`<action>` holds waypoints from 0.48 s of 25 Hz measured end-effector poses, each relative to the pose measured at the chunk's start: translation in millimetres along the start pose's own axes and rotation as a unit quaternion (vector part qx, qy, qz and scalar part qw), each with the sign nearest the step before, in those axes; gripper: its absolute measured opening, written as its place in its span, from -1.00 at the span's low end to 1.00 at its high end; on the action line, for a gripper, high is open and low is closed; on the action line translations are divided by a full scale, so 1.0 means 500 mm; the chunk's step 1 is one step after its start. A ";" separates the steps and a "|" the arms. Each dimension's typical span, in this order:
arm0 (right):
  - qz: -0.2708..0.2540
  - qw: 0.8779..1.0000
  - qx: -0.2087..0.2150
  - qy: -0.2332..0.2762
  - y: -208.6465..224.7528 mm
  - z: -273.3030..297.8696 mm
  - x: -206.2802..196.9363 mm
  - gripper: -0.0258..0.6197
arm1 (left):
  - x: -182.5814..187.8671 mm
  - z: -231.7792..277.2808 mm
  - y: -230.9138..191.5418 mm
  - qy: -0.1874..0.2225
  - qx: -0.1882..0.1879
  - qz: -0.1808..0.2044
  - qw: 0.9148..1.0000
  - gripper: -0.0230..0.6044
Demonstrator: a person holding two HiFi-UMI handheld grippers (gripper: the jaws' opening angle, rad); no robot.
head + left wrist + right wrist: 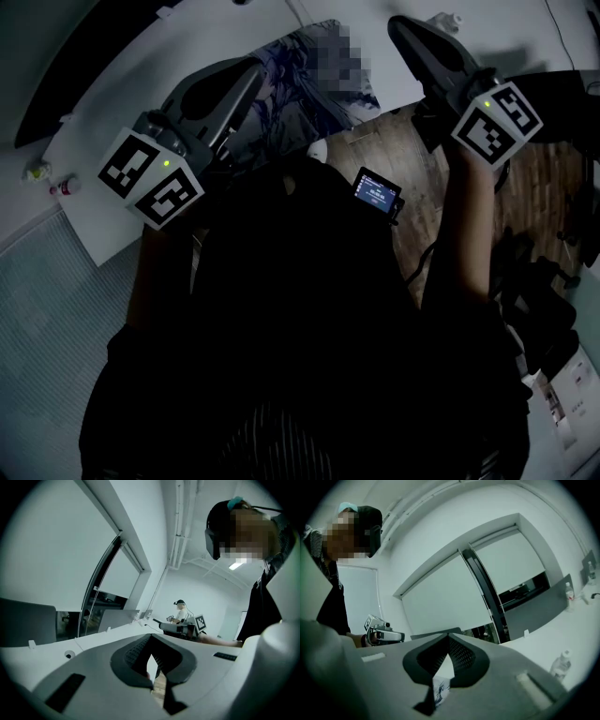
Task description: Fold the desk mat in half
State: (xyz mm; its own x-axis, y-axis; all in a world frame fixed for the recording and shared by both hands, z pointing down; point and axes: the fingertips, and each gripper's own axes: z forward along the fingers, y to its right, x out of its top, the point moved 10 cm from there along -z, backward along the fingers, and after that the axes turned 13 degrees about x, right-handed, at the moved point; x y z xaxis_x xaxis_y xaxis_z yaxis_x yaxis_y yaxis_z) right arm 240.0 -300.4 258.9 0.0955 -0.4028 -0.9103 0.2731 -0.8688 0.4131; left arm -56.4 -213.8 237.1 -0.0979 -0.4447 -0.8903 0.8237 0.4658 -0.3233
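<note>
The desk mat (305, 80), printed with a blue-purple figure, lies flat on the white desk (103, 141) near its front edge. My left gripper (251, 77) hovers over the mat's left part, its jaw tips together with nothing seen between them. My right gripper (401, 28) is held to the right of the mat, past the desk's edge, with its jaws meeting and empty. In the right gripper view a strip of the mat (439, 690) shows below the closed jaws. The left gripper view looks across the desk (108, 632) to my right gripper (178, 628).
Two small bottles (49, 178) stand at the desk's left end, and another bottle (560, 663) is on the desk. A lit device (377, 191) hangs at the person's chest. Wood floor (441, 169) lies to the right, with dark gear (548, 309). Another person (180, 610) is far off.
</note>
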 end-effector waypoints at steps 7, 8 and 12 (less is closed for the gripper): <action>0.012 0.998 -0.054 -0.006 0.018 -0.028 -0.029 -0.92 | 0.016 0.077 0.001 -0.048 -0.106 0.010 0.993 -0.90; 0.016 0.998 -0.061 -0.003 0.023 -0.034 -0.033 -0.92 | 0.019 0.089 0.001 -0.052 -0.115 0.015 0.992 -0.90; 0.036 0.996 -0.081 0.000 0.033 -0.042 -0.070 -0.92 | 0.011 0.111 -0.023 -0.061 -0.113 0.005 0.992 -0.90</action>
State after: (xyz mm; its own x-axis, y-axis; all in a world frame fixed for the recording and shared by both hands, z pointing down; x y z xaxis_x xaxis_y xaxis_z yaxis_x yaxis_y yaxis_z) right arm 261.2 -294.7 297.1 0.1212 -0.4620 -0.8785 0.4158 -0.7800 0.4676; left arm -35.7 -264.2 253.7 -0.0108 -0.5221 -0.8528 0.6762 0.6245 -0.3909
